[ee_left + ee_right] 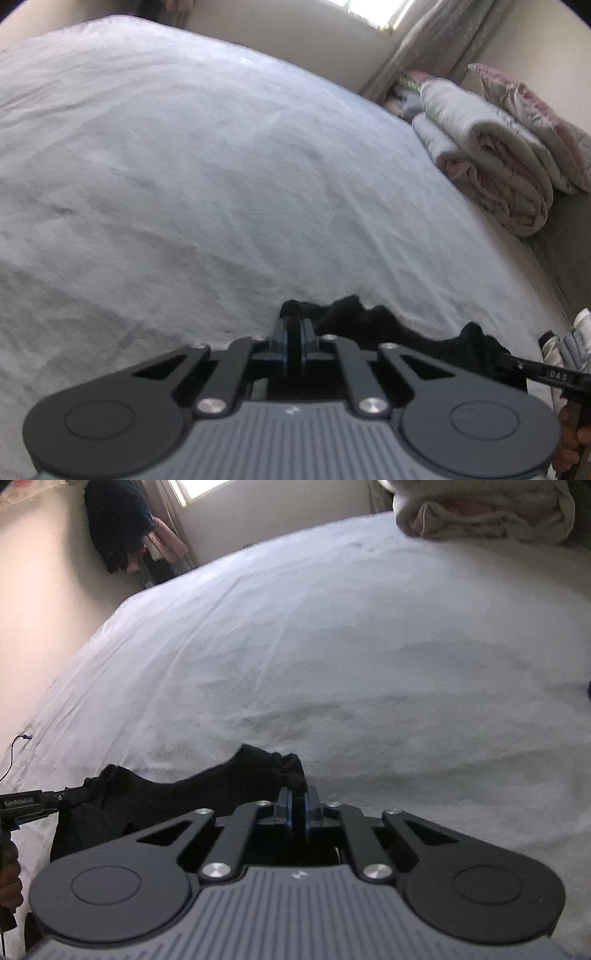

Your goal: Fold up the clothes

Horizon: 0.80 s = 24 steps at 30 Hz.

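The left gripper (294,334) is pinched tight on one edge of a black cloth (373,325) — the right gripper (298,805) is pinched tight on the other edge. The cloth hangs between them, low over the white bed sheet (184,166). Folded blankets (491,155) sit at the far side.

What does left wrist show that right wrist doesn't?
Left wrist only: a patterned pillow leaning behind the folded quilt, and a curtain by the window.

Right wrist only: dark clothes hanging in the far corner, and a thin cable on the sheet's edge.

Both: the white bed sheet, the folded quilt, and the black garment stretched between the left gripper and right gripper, each shut on an edge of it.
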Each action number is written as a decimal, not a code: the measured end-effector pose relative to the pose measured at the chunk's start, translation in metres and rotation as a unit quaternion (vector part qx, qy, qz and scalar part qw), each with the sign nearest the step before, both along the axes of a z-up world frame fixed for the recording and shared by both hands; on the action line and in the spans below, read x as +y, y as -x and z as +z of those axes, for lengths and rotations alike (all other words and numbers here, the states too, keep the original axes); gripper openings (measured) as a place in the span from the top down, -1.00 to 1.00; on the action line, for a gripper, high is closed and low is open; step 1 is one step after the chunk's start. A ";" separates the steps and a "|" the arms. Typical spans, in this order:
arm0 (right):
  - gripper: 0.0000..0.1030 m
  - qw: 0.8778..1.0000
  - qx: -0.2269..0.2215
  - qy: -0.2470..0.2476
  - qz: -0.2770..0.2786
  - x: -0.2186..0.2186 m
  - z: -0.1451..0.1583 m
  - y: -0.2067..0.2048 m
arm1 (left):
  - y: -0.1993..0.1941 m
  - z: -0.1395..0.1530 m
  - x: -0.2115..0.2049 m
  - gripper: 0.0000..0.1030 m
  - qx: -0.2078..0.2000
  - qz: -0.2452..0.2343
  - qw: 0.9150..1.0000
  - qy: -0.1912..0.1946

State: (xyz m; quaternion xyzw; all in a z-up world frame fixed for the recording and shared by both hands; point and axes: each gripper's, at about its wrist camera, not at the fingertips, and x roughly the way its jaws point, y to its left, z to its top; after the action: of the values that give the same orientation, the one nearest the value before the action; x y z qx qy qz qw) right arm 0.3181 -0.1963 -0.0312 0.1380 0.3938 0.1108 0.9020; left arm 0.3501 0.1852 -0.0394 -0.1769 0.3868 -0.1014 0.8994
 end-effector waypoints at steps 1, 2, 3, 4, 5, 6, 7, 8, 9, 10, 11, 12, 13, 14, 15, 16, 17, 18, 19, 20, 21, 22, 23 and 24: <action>0.87 1.000 -0.010 -0.003 -0.001 -0.001 0.003 0.005 | 0.005 0.003 0.000 0.89 -0.010 0.002 1.000 0.006; 0.87 1.000 -0.020 -0.005 -0.002 -0.002 0.006 0.009 | 0.010 0.006 0.001 0.89 -0.020 0.003 1.000 0.012; 0.87 1.000 -0.028 -0.008 -0.002 -0.005 0.011 0.015 | 0.016 0.011 0.001 0.89 -0.031 0.004 0.999 0.017; 0.87 0.999 -0.035 -0.010 -0.003 -0.006 0.016 0.020 | 0.022 0.016 0.002 0.90 -0.041 0.004 0.999 0.022; 0.87 0.999 -0.043 -0.015 -0.004 -0.009 0.020 0.026 | 0.028 0.021 0.003 0.90 -0.052 0.005 0.998 0.026; 0.87 0.999 -0.049 -0.021 -0.005 -0.012 0.025 0.033 | 0.035 0.026 0.005 0.90 -0.063 0.005 0.998 0.032; 0.87 0.998 -0.056 -0.026 -0.005 -0.013 0.030 0.040 | 0.043 0.032 0.006 0.90 -0.073 0.004 0.997 0.037; 0.87 0.998 -0.062 -0.030 -0.003 -0.014 0.034 0.047 | 0.050 0.036 0.008 0.90 -0.082 0.003 0.996 0.046; 0.87 0.997 -0.069 -0.033 0.000 -0.016 0.039 0.055 | 0.059 0.041 0.009 0.90 -0.092 0.000 0.994 0.056; 0.87 0.996 -0.076 -0.037 0.005 -0.017 0.043 0.064 | 0.068 0.046 0.009 0.90 -0.099 -0.006 0.993 0.060; 0.87 0.996 -0.081 -0.040 0.009 -0.017 0.046 0.072 | 0.078 0.050 0.009 0.90 -0.106 -0.011 0.992 0.065; 0.87 0.995 -0.087 -0.044 0.014 -0.018 0.050 0.080 | 0.088 0.054 0.008 0.90 -0.110 -0.021 0.992 0.065; 0.87 0.995 -0.091 -0.048 0.018 -0.018 0.053 0.087 | 0.096 0.057 0.007 0.90 -0.113 -0.028 0.991 0.063; 0.87 0.994 -0.096 -0.053 0.023 -0.019 0.057 0.096 | 0.105 0.060 0.006 0.90 -0.116 -0.035 0.991 0.059; 0.87 0.993 -0.100 -0.055 0.028 -0.019 0.059 0.102 | 0.116 0.061 0.005 0.90 -0.119 -0.043 0.991 0.052; 0.87 0.993 -0.103 -0.057 0.032 -0.020 0.062 0.108 | 0.125 0.062 0.005 0.90 -0.121 -0.048 0.990 0.049; 0.87 0.992 -0.106 -0.059 0.036 -0.020 0.064 0.115 | 0.135 0.063 0.004 0.90 -0.122 -0.054 0.990 0.046; 0.87 0.992 -0.107 -0.058 0.041 -0.021 0.065 0.122 | 0.144 0.063 0.004 0.90 -0.123 -0.060 0.990 0.043; 0.87 0.991 -0.109 -0.058 0.046 -0.023 0.066 0.130 | 0.153 0.062 0.006 0.89 -0.124 -0.064 0.989 0.042; 0.87 0.991 -0.107 -0.056 0.051 -0.023 0.064 0.137 | 0.163 0.060 0.007 0.89 -0.125 -0.068 0.989 0.042; 0.87 0.991 -0.106 -0.055 0.056 -0.024 0.062 0.144 | 0.174 0.058 0.009 0.89 -0.126 -0.074 0.988 0.042; 0.87 0.991 -0.104 -0.053 0.061 -0.024 0.060 0.151 | 0.183 0.055 0.010 0.89 -0.124 -0.078 0.988 0.042; 0.87 0.991 -0.103 -0.052 0.067 -0.025 0.058 0.158 | 0.190 0.051 0.011 0.89 -0.121 -0.083 0.988 0.041; 0.87 0.991 -0.098 -0.049 0.070 -0.025 0.053 0.162 | 0.197 0.047 0.012 0.89 -0.117 -0.087 0.989 0.039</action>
State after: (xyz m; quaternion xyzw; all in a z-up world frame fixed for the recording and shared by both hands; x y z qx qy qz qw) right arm 0.1557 -0.2213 0.0216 0.1420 0.3061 0.2060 0.9185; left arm 0.1528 0.1971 0.0073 -0.1642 0.2885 -0.2142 0.9187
